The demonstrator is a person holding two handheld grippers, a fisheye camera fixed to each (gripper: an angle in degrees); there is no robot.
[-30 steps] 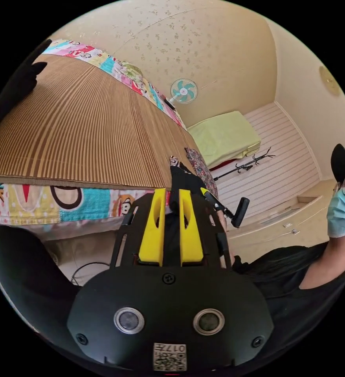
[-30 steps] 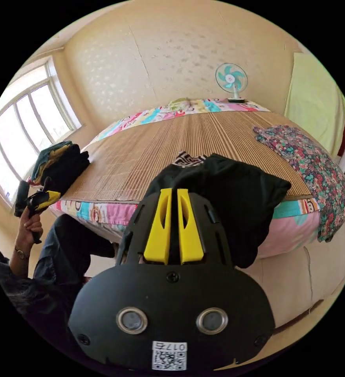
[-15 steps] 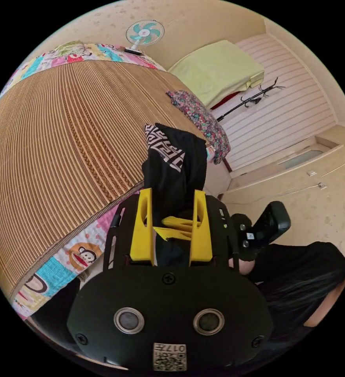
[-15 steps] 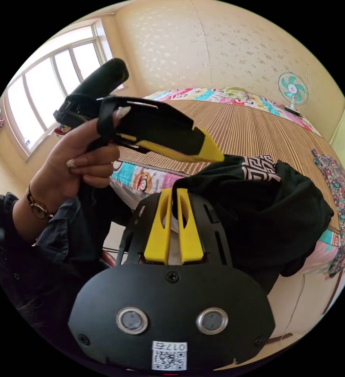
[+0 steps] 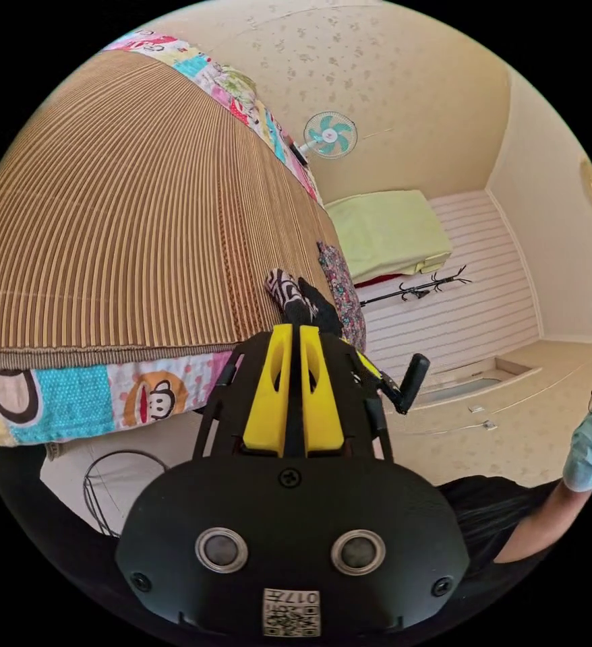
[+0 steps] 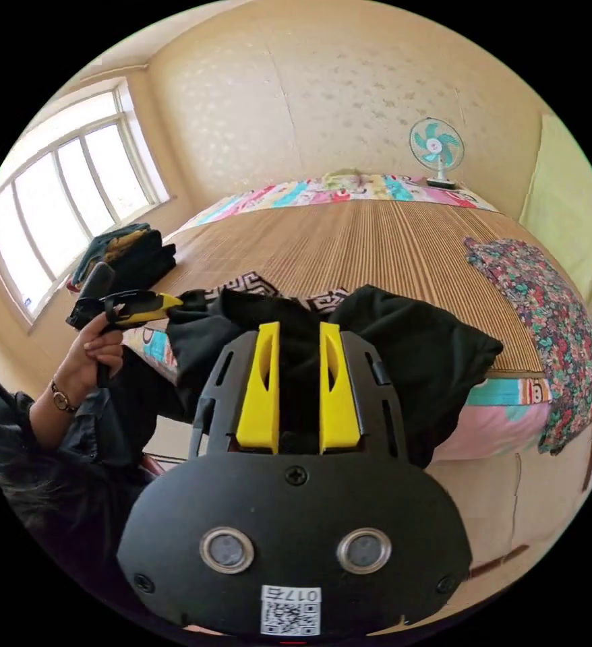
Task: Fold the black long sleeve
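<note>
Black long sleeve [image 6: 417, 350] bunched at near edge of bamboo mat [image 6: 357, 242], part hanging over bed side. Left gripper [image 5: 290, 337] jaws together, pinching its fabric. Right gripper [image 6: 297, 337] jaws apart, cloth between, not clamped. Mat beyond open; floral cloth [image 6: 545, 317] along one edge.

**Around the bed**

A bamboo mat [image 6: 350, 249] covers the bed, with a patchwork sheet [image 6: 350, 190] showing past its far edge. In the right gripper view a small fan [image 6: 435, 149] stands at one o'clock, a flowered cloth [image 6: 545, 317] hangs over the mat's edge at three o'clock, a stack of folded clothes [image 6: 124, 253] sits at ten o'clock, and a window [image 6: 60, 202] lies beyond it.
</note>
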